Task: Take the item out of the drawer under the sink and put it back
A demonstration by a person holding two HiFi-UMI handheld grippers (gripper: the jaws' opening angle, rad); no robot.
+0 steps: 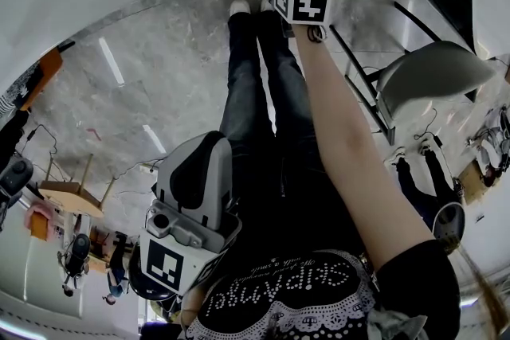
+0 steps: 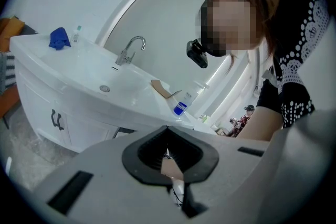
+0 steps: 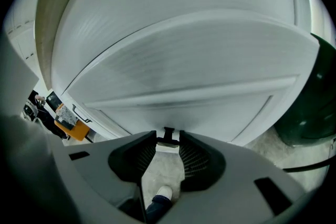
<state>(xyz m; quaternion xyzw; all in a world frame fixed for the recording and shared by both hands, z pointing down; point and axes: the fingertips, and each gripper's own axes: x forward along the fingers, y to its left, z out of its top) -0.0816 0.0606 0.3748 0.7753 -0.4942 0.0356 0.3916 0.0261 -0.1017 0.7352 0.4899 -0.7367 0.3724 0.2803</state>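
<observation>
Grey marbled floor (image 1: pixel 159 91) underfoot, white curved drawer front (image 3: pixel 184 71) ahead; all places here are taken from that front.

Left gripper (image 2: pixel 168 128): held low by the torso, well back from the drawer front; jaws pressed together, nothing between them; it looks across at the sink (image 2: pixel 105 81) and takes no part.

Right gripper (image 3: pixel 168 143): arm stretched out, tips right at the drawer front; jaws drawn in on the small dark drawer handle (image 3: pixel 168 134), pads apparently touching both its sides; the person's shoe (image 3: pixel 164 192) shows through the gap below.

Risks, as judged: only the tips catch the handle, so a pull that is off-line or jerky could slip the pads off it; the front is curved, so a sideways tug may bind the drawer rather than slide it; knees stand close below the front and could block its travel.

Item: not visible; the drawer looks shut, so it presumably lies behind the front, beyond the right jaws.
</observation>
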